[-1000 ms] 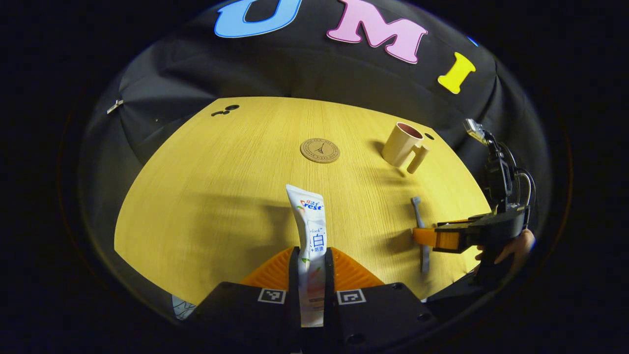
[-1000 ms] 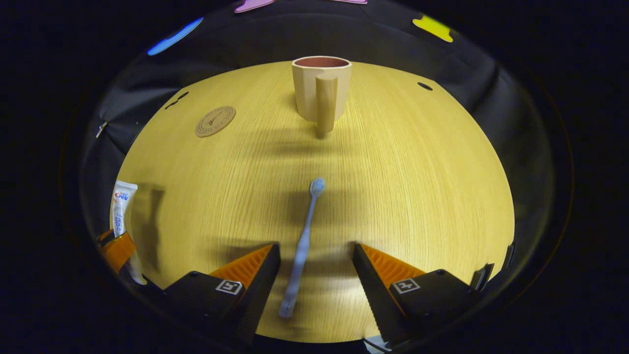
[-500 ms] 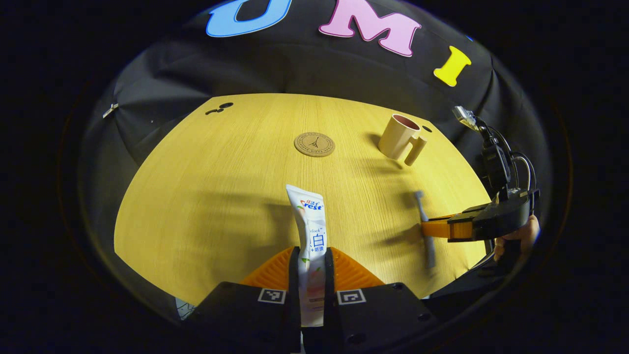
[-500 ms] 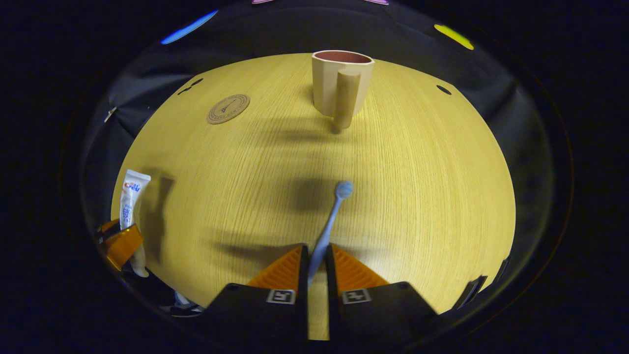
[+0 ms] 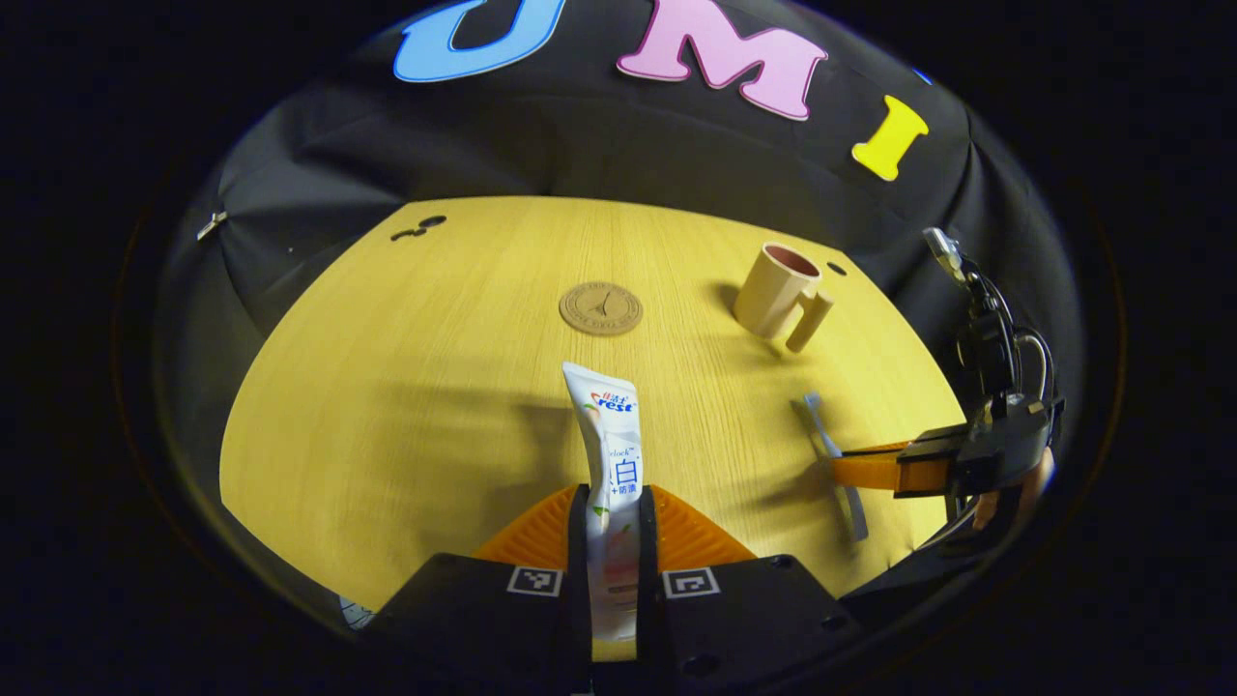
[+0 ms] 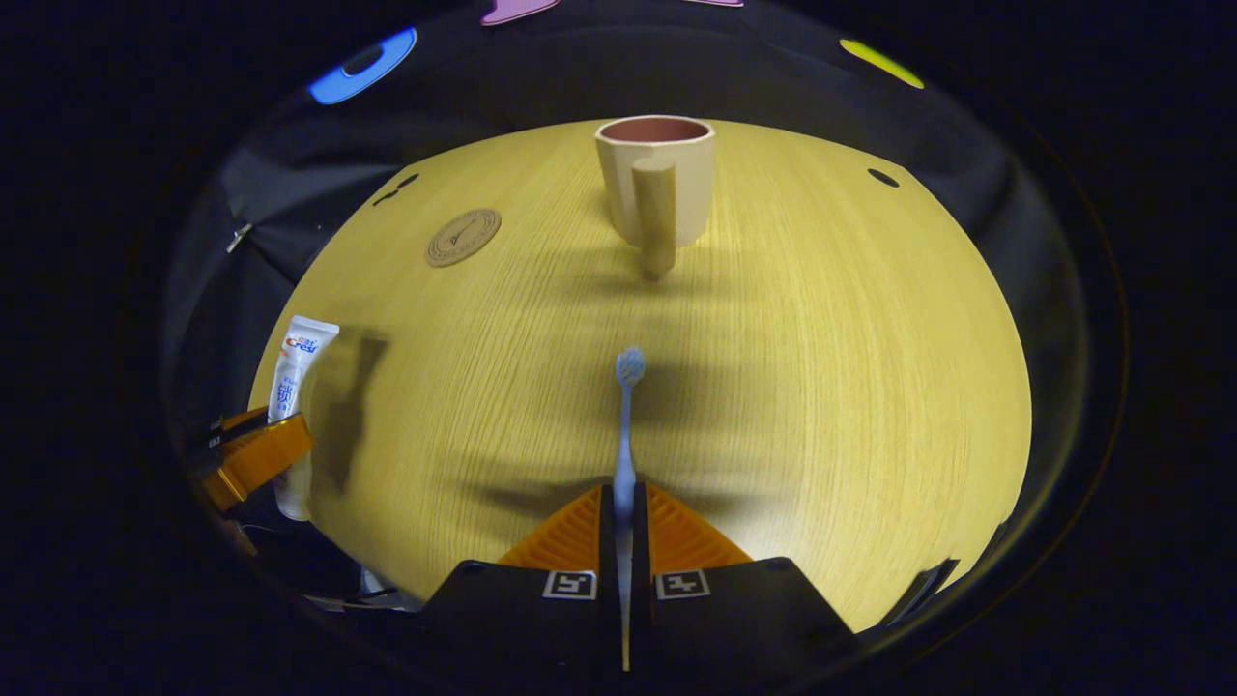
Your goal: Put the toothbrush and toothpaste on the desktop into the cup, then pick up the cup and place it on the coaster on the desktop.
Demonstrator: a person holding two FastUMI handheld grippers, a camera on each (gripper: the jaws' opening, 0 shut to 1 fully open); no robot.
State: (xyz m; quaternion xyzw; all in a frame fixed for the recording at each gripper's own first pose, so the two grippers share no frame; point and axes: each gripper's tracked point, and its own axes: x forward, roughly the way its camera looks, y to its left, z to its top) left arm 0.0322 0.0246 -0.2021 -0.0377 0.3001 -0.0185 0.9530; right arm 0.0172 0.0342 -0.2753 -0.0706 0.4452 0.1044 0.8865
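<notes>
My left gripper (image 5: 613, 503) is shut on a white toothpaste tube (image 5: 607, 430) that sticks forward above the wooden desktop (image 5: 416, 387). In the right gripper view, my right gripper (image 6: 624, 503) is shut on the handle of a pale blue toothbrush (image 6: 626, 416), its bristle head pointing toward the beige cup (image 6: 655, 179). The cup stands upright at the far side, handle facing this gripper. A round brown coaster (image 6: 463, 237) lies to the cup's left. In the left gripper view the cup (image 5: 776, 290), the coaster (image 5: 600, 308) and the right gripper (image 5: 850, 471) holding the toothbrush (image 5: 829, 452) appear at the right.
The black cloth wall rises behind the desktop's far edge. Small dark holes (image 5: 411, 229) mark the desktop's far left corner, and another hole (image 6: 880, 178) lies right of the cup. A hand (image 5: 1005, 488) holds the right gripper at the desktop's right edge.
My right gripper has shut on the toothbrush and lifted it off the desktop, straightening it toward the cup. The left gripper keeps holding the toothpaste, shifted only slightly.
</notes>
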